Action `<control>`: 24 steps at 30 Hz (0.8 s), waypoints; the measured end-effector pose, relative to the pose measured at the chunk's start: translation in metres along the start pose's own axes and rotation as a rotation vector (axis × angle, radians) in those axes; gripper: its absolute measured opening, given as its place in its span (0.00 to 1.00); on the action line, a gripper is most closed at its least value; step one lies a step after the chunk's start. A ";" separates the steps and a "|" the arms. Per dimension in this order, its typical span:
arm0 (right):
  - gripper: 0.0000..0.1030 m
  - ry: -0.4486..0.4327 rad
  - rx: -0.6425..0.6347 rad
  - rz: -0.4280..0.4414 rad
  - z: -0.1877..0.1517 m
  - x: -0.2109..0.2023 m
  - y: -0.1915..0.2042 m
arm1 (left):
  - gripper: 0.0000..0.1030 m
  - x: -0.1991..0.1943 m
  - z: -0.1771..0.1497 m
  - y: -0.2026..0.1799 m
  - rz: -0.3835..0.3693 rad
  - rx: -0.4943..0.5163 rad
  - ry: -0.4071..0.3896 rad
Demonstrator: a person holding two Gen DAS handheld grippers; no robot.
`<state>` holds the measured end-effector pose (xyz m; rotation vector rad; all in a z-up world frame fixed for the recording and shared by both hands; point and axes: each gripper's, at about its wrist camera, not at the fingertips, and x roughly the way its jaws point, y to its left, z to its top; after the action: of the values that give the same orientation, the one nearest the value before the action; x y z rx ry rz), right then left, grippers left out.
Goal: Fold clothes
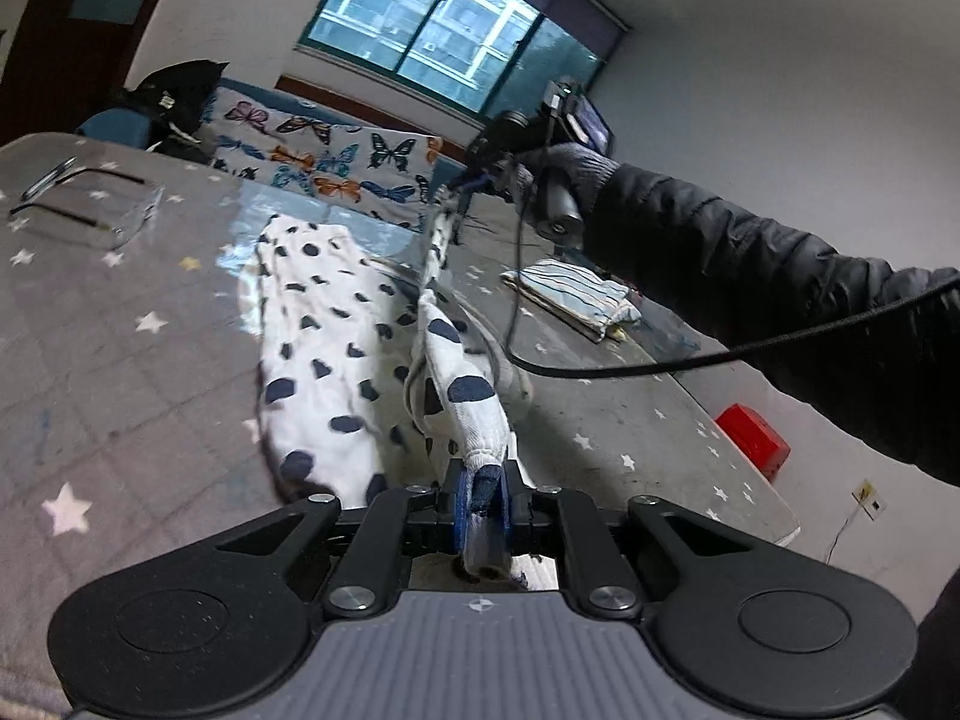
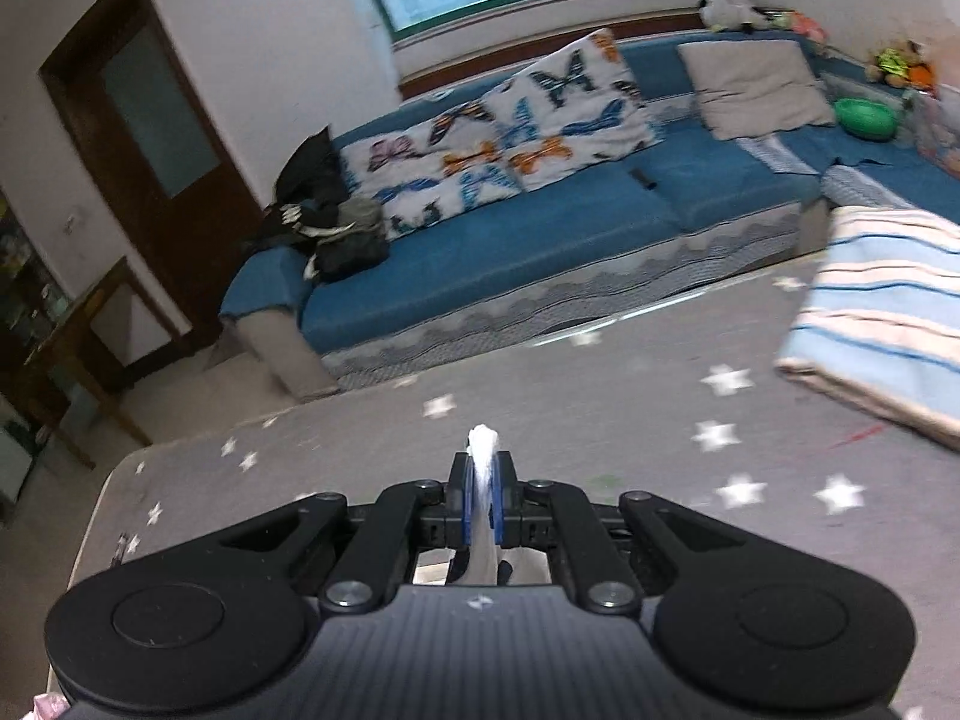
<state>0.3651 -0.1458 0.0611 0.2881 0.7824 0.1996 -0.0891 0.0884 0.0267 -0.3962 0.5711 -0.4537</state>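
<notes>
Table (image 1: 120, 330) carries the spotted garment (image 1: 324, 324), part lying, one edge lifted taut between us; striped folded cloth (image 1: 570, 294) sits near, to the right. Left gripper (image 1: 480, 501) clamped tight on a hem corner; right gripper (image 2: 483, 492) likewise pinched shut on white fabric. Risk, we judge: uneven pull slips a corner free; dragging cloth could disturb the striped stack.
</notes>
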 end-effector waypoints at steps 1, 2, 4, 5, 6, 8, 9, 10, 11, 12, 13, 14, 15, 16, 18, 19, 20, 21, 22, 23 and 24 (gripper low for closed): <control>0.05 0.008 -0.011 0.008 -0.004 0.006 0.011 | 0.11 -0.002 -0.002 0.001 0.002 -0.004 -0.001; 0.05 0.015 -0.020 0.014 -0.007 0.012 0.021 | 0.11 -0.004 -0.003 0.002 0.004 -0.008 -0.002; 0.05 0.029 -0.042 0.021 -0.014 0.023 0.041 | 0.11 -0.008 -0.007 0.004 0.010 -0.019 -0.004; 0.05 0.035 -0.058 0.025 -0.018 0.027 0.051 | 0.11 -0.011 -0.009 0.005 0.013 -0.024 -0.004; 0.05 0.041 -0.075 0.030 -0.022 0.031 0.060 | 0.11 -0.012 -0.011 0.005 0.018 -0.028 -0.004; 0.05 0.055 -0.105 0.039 -0.030 0.038 0.078 | 0.11 -0.015 -0.015 0.008 0.029 -0.040 0.001; 0.05 0.063 -0.116 0.042 -0.033 0.042 0.086 | 0.11 -0.016 -0.016 0.009 0.035 -0.047 0.004; 0.06 0.070 -0.124 0.045 -0.036 0.045 0.092 | 0.11 -0.016 -0.017 0.010 0.040 -0.055 0.004; 0.06 0.078 -0.130 0.049 -0.040 0.047 0.097 | 0.11 -0.017 -0.018 0.010 0.045 -0.063 0.005; 0.06 0.085 -0.136 0.053 -0.043 0.050 0.102 | 0.11 -0.018 -0.019 0.011 0.049 -0.070 0.007; 0.06 0.093 -0.142 0.057 -0.046 0.053 0.108 | 0.11 -0.019 -0.020 0.012 0.053 -0.076 0.009; 0.06 0.098 -0.135 0.065 -0.048 0.055 0.111 | 0.11 -0.020 -0.021 0.011 0.056 -0.079 0.010; 0.06 0.099 -0.129 0.073 -0.049 0.056 0.113 | 0.11 -0.021 -0.022 0.011 0.058 -0.082 0.012; 0.06 0.099 -0.126 0.084 -0.050 0.056 0.115 | 0.11 -0.022 -0.022 0.010 0.058 -0.083 0.014; 0.06 0.100 -0.123 0.097 -0.053 0.057 0.118 | 0.11 -0.023 -0.023 0.009 0.061 -0.081 0.014; 0.06 0.106 -0.120 0.109 -0.054 0.057 0.118 | 0.11 -0.022 -0.023 0.009 0.061 -0.080 0.014; 0.06 0.114 -0.115 0.125 -0.055 0.058 0.117 | 0.11 -0.022 -0.024 0.008 0.062 -0.080 0.014; 0.07 0.116 -0.105 0.136 -0.056 0.058 0.116 | 0.11 -0.022 -0.025 0.007 0.065 -0.079 0.016; 0.11 0.116 -0.098 0.144 -0.056 0.059 0.114 | 0.11 -0.022 -0.026 0.007 0.069 -0.076 0.019; 0.11 0.116 -0.098 0.152 -0.056 0.059 0.114 | 0.11 -0.021 -0.026 0.006 0.073 -0.070 0.018; 0.11 0.115 -0.101 0.160 -0.056 0.059 0.114 | 0.11 -0.021 -0.026 0.005 0.076 -0.063 0.018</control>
<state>0.3574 -0.0121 0.0214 0.2457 0.8609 0.4082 -0.1187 0.0973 0.0129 -0.4295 0.6168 -0.3668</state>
